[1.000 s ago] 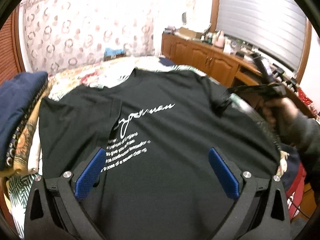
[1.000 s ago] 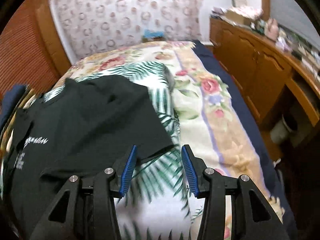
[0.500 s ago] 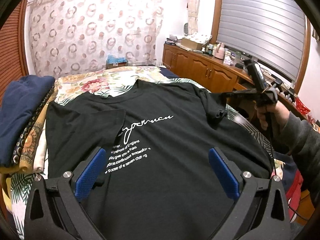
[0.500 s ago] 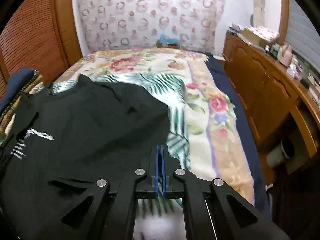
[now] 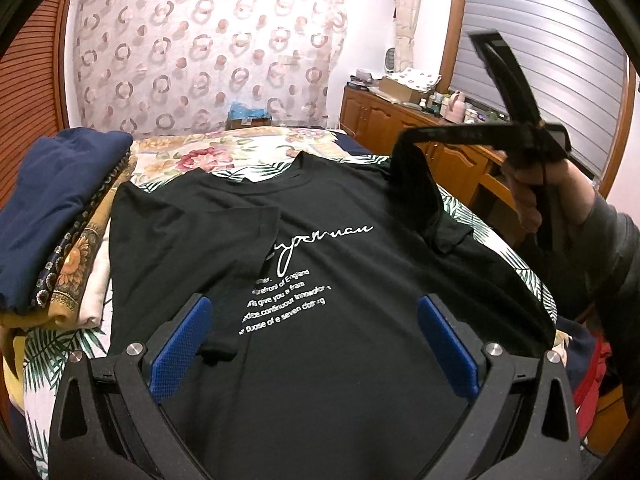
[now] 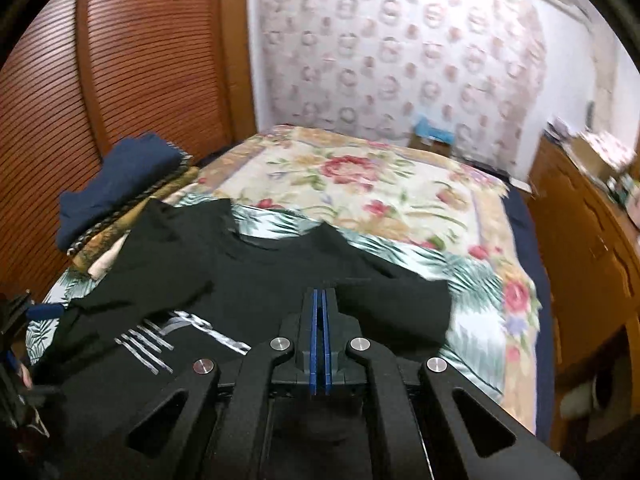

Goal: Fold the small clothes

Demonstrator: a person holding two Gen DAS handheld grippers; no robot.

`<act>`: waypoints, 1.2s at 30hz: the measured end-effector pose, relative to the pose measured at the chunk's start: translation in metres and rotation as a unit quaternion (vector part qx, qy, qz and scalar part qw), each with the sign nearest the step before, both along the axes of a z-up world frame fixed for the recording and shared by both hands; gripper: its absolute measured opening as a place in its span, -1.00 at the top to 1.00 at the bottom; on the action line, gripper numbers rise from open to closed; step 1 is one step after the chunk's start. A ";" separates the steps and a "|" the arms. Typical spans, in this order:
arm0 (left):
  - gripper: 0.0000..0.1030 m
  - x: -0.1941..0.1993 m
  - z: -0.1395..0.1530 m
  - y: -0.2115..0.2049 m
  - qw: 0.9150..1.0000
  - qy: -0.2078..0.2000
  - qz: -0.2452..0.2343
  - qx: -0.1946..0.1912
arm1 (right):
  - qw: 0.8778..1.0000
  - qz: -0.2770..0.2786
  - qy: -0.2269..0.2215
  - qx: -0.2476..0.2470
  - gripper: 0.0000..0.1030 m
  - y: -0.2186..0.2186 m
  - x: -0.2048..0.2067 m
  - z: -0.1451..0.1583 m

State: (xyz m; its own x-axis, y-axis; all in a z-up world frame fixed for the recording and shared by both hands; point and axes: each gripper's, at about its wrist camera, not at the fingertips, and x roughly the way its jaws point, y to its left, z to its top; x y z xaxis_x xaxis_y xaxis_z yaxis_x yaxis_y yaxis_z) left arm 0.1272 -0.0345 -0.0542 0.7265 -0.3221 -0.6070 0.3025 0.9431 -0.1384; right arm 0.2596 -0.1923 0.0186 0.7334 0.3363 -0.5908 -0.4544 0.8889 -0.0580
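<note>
A black T-shirt [image 5: 360, 280] with white lettering lies face up on the bed, its left sleeve [image 5: 192, 240] folded in over the chest. My left gripper [image 5: 314, 308] hangs open over the shirt's lower part, nothing between its blue pads. In the left wrist view my right gripper [image 5: 406, 138] is raised at the right, held by a hand [image 5: 532, 196]. It is shut on the shirt's right sleeve [image 5: 416, 192], which hangs pulled up from the bed. In the right wrist view the blue pads [image 6: 320, 304] are pressed together, with the sleeve [image 6: 396, 300] spread beyond them.
A stack of folded clothes [image 5: 60, 208] topped by a navy piece lies left of the shirt. The floral bedspread [image 6: 360, 184] stretches beyond the collar. A wooden cabinet [image 5: 384, 124] with clutter runs along the right, and a slatted wooden door [image 6: 120, 60] stands at the left.
The right gripper closed on the edge of the right sleeve, then rose and rolled, lifting the sleeve off the bed. The left gripper stayed open over the shirt.
</note>
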 end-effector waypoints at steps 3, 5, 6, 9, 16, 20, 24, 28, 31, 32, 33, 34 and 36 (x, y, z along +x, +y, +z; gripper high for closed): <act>-0.99 0.000 -0.002 0.004 1.000 0.001 0.004 0.001 | 1.000 0.008 0.004 -0.009 0.96 0.020 0.008 -0.003; -0.99 0.000 -0.003 0.007 1.000 0.003 0.007 -0.001 | 1.000 0.006 0.018 -0.015 0.87 0.023 0.015 -0.008; -0.99 0.001 -0.004 0.009 1.000 0.004 0.008 -0.002 | 0.999 0.001 0.024 -0.021 0.65 0.021 0.023 -0.011; -0.99 0.001 -0.007 0.012 1.000 0.008 0.012 -0.003 | 0.999 -0.018 0.026 -0.022 0.21 0.017 0.028 -0.010; -0.99 0.003 -0.011 0.017 1.000 0.011 0.017 -0.010 | 0.998 -0.040 0.043 -0.016 0.20 -0.003 0.018 -0.012; -0.99 0.003 -0.013 0.019 1.000 0.014 0.021 -0.012 | 0.997 -0.050 0.058 -0.029 0.20 -0.012 0.009 -0.031; -0.99 0.002 -0.016 0.021 1.000 0.016 0.023 -0.011 | 0.995 -0.060 0.070 -0.024 0.20 -0.031 -0.006 -0.050; -0.99 0.004 -0.021 0.024 0.999 0.022 0.028 -0.013 | 0.995 -0.047 0.084 0.001 0.20 -0.037 -0.026 -0.056; -0.99 0.004 -0.023 0.026 0.999 0.026 0.031 -0.015 | 0.996 -0.031 0.081 0.009 0.21 -0.028 -0.039 -0.055; -0.99 0.004 -0.024 0.026 0.999 0.027 0.031 -0.015 | 0.996 -0.026 0.082 0.011 0.21 -0.024 -0.042 -0.055; -0.99 0.004 -0.024 0.026 0.999 0.027 0.032 -0.014 | 0.996 -0.020 0.084 0.012 0.21 -0.019 -0.043 -0.055; -0.99 0.004 -0.024 0.026 0.999 0.027 0.032 -0.014 | 0.996 -0.015 0.085 0.013 0.21 -0.017 -0.044 -0.056; -0.99 0.004 -0.023 0.027 0.999 0.027 0.032 -0.014 | 0.996 -0.013 0.084 0.004 0.21 -0.009 -0.043 -0.059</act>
State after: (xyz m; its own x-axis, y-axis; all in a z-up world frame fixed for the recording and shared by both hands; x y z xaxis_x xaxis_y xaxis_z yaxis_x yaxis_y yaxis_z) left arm 0.1308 -0.0080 -0.0776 0.7126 -0.2937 -0.6371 0.2340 0.9557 -0.1787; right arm 0.2163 -0.2012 -0.0401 0.6325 0.3247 -0.7032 -0.4345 0.9003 0.0249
